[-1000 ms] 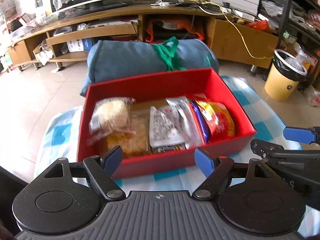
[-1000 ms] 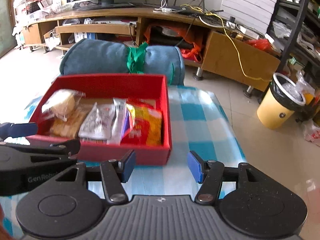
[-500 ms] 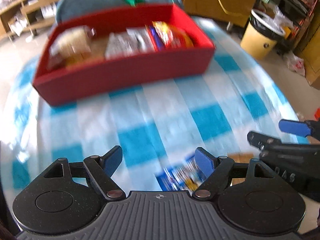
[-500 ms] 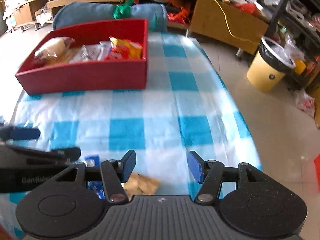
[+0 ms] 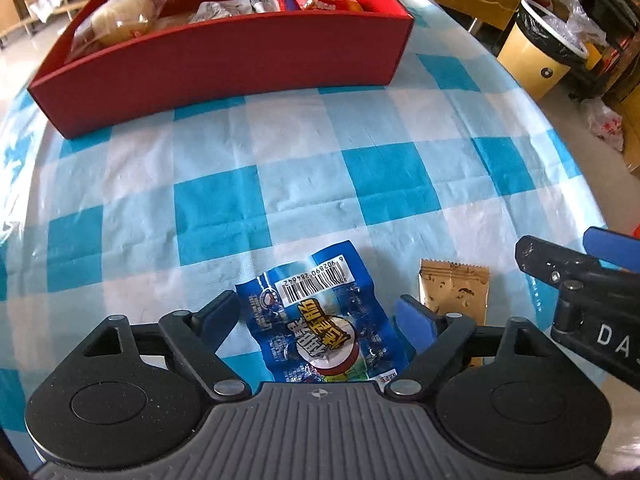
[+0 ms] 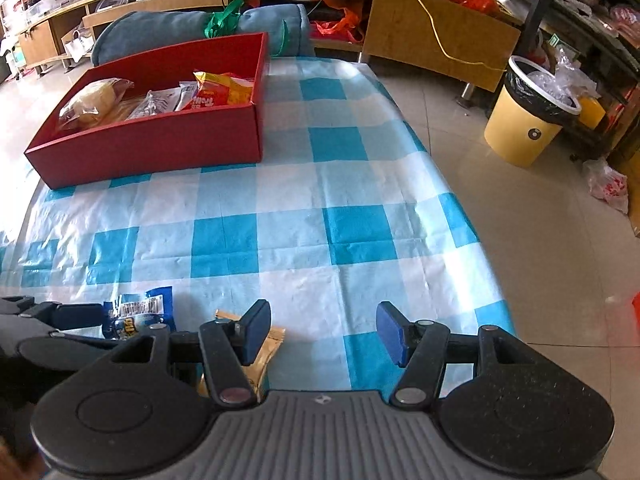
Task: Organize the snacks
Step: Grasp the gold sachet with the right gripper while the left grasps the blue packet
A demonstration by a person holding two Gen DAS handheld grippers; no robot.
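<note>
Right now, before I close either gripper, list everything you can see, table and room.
box: 1, red, far end of the table, holding several snack packs
bread pack: 1, clear wrap, left end of the box
chip bag: 1, orange-red, right end of the box
blue packet: 1, blue with barcode, near edge, between the left fingers
brown packet: 1, tan, just right of the blue packet
tablecloth: 1, blue and white check
rolled blanket: 1, grey-blue, green tie, behind the box
bin: 1, yellow, black liner, floor at right
left gripper: open, around the blue packet
right gripper: open, over cloth, brown packet by its left finger
</note>
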